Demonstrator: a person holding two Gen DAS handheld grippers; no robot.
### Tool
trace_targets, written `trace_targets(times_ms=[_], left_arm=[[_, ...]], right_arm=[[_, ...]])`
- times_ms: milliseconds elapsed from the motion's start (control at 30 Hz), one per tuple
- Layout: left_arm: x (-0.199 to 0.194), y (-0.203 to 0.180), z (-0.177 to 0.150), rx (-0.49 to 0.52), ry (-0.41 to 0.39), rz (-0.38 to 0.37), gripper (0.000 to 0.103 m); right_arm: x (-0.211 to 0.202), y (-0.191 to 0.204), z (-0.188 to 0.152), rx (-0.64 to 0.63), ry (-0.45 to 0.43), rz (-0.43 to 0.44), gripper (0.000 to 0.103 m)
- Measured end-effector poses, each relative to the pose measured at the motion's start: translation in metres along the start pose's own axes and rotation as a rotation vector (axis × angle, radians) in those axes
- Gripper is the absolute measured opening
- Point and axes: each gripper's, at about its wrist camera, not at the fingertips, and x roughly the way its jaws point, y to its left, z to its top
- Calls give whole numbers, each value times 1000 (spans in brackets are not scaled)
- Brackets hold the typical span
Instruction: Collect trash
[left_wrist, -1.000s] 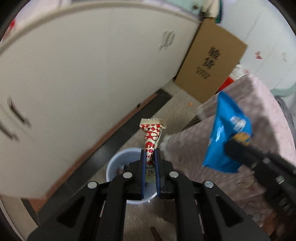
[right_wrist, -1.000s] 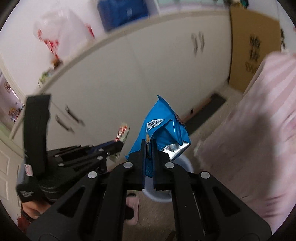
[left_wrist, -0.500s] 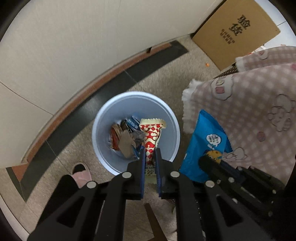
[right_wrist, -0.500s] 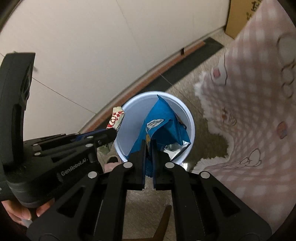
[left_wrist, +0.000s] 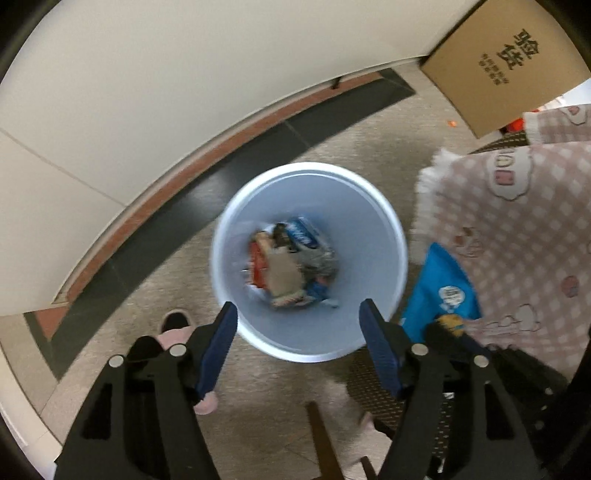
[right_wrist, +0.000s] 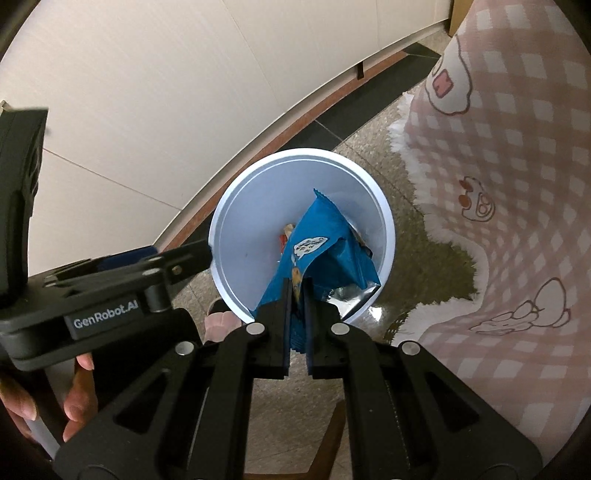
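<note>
In the left wrist view, the left gripper (left_wrist: 297, 321) hangs over the pale blue trash bin (left_wrist: 384, 236), its jaws opening with nothing between them, above crumpled wrappers (left_wrist: 291, 266) lying in the bottom. In the right wrist view, the right gripper (right_wrist: 296, 295) stays out of release, pinching the blue snack bag (right_wrist: 325, 254) by its near edge over the bin's right side; the bag looks light, crinkly and slippery, best held at a flat seam.

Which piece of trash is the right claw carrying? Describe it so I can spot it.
Find the pale blue bin on the floor beside the pink checked blanket. Above it, pinched in the right claw, hangs a bright blue snack bag, silver inside; everything else lies in the bin.
</note>
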Motion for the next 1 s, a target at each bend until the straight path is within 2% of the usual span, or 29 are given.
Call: trace_targets(times_ms=[67, 267, 367, 400, 467, 533, 800, 1000], left_arm=[[-1, 9, -3, -20, 2, 34, 70], [-8, 25, -7, -49, -17, 61, 71], [-15, 30, -9, -67, -30, 65, 74], [-18, 32, -10, -72, -33, 65, 74], [-22, 33, -10, -81, -40, 56, 74], [-26, 34, -10, -86, -49, 39, 74], [-59, 27, -15, -69, -117, 34, 74], [-117, 14, -31, -21, -231, 35, 74]], right_arm=[[4, 0, 2, -1, 1, 2, 9], [1, 10, 4, -12, -9, 14, 9], [-2, 14, 6, -19, -26, 20, 19], [-3, 15, 8, -18, -37, 19, 26], [-6, 14, 10, -20, -53, 25, 33], [-14, 16, 11, -22, -76, 14, 47], [-46, 21, 7, -40, -123, -41, 48], [-108, 34, -3, -72, -212, -102, 56]])
